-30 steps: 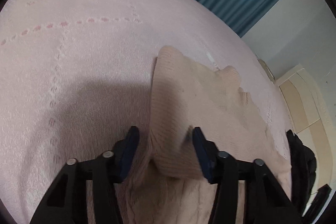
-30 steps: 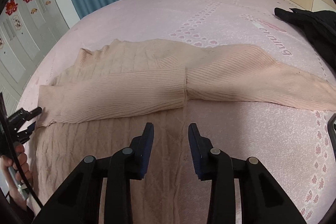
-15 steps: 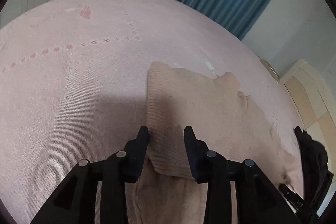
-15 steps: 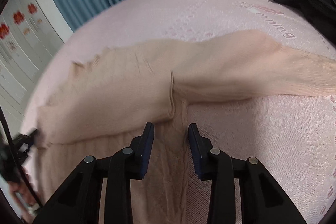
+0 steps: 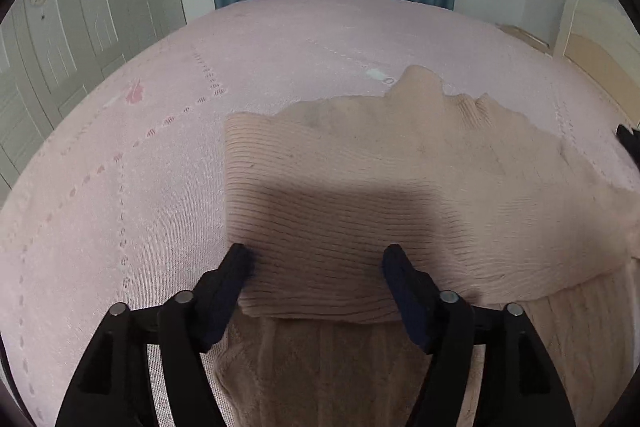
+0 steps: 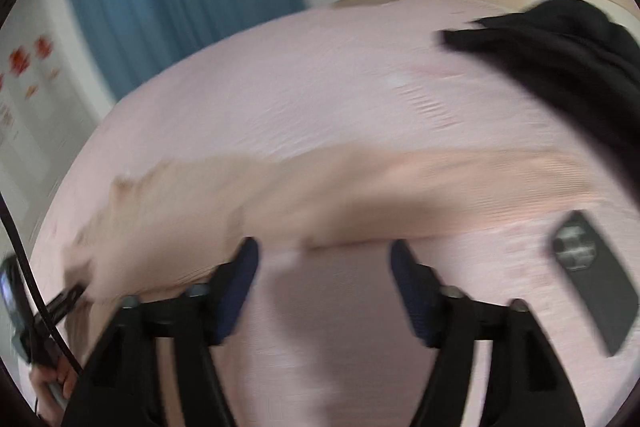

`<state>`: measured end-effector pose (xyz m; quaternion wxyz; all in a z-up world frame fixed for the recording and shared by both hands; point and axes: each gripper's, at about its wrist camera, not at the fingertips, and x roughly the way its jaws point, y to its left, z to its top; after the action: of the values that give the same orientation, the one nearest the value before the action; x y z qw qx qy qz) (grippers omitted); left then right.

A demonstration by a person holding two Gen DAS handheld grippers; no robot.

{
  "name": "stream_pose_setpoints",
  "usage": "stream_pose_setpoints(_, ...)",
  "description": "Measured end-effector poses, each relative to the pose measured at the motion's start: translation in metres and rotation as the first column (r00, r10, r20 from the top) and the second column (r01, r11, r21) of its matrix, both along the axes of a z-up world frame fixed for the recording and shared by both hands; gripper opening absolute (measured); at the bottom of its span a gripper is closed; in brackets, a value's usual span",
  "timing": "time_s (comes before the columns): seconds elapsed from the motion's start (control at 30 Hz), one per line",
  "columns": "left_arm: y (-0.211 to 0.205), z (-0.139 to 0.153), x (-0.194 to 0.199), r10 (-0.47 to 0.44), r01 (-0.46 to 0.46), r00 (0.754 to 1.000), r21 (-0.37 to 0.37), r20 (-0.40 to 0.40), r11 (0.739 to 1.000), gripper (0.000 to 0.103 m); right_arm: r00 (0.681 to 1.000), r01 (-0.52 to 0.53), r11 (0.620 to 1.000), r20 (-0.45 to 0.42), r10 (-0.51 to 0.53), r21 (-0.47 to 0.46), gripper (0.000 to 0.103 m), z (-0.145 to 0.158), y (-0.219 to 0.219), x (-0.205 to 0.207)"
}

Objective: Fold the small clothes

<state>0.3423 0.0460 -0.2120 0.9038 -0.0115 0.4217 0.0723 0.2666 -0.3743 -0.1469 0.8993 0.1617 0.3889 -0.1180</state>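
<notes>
On pink bedspread (image 5: pixel 120 155), beige sweater (image 5: pixel 360 179) flat, sleeve lying crosswise, both grippers' jaws spread, empty.

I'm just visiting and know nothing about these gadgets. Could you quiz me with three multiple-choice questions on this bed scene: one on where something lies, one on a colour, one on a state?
1. Where is the black phone?
A. on the bedspread, right of the right gripper
B. on the sweater
C. under the curtain

2. What colour is the sweater?
A. grey
B. beige
C. green

3. How stands the left gripper?
A. shut on cloth
B. out of sight
C. open, over the folded sleeve

Answers: 1 A, it lies on the pink bedspread beside the right gripper. 2 B, pale beige knit. 3 C, fingers wide apart.
</notes>
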Motion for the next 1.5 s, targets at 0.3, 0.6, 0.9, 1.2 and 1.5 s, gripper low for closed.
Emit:
stream_pose_setpoints(0.3, 0.005, -0.001, 0.007, 0.022, -0.022, 1.0, -0.021, -0.007, 1.0, 0.079, 0.996, 0.058, 0.974, -0.076, -0.042, 0.219, 0.072, -0.065, -0.096, -0.004)
stream_pose_setpoints(0.6, 0.01, -0.004, 0.014, 0.04, -0.041, 0.999, -0.038, -0.01, 0.998, 0.083, 0.994, 0.108, 0.951, -0.038, -0.101, 0.288, 0.066, -0.073, -0.118, 0.02)
stream_pose_setpoints(0.9, 0.01, -0.004, 0.014, 0.041, -0.041, 0.999, -0.052, -0.007, 0.998, 0.083, 0.961, 0.277, 0.934, -0.043, -0.275, 0.227, 0.049, -0.064, -0.15, 0.032)
stream_pose_setpoints(1.2, 0.013, -0.001, 0.011, 0.049, -0.048, 0.999, -0.085, 0.007, 0.995, 0.083, 0.951, 0.31, 0.937, -0.047, -0.307, 0.162, 0.008, -0.053, -0.183, 0.031)
stream_pose_setpoints(1.5, 0.038, 0.013, -0.004, 0.09, -0.079, 0.994, -0.168, 0.058, 0.983, 0.083, 0.963, 0.258, 0.966, 0.085, -0.257, -0.005, 0.008, 0.018, -0.127, 0.035)
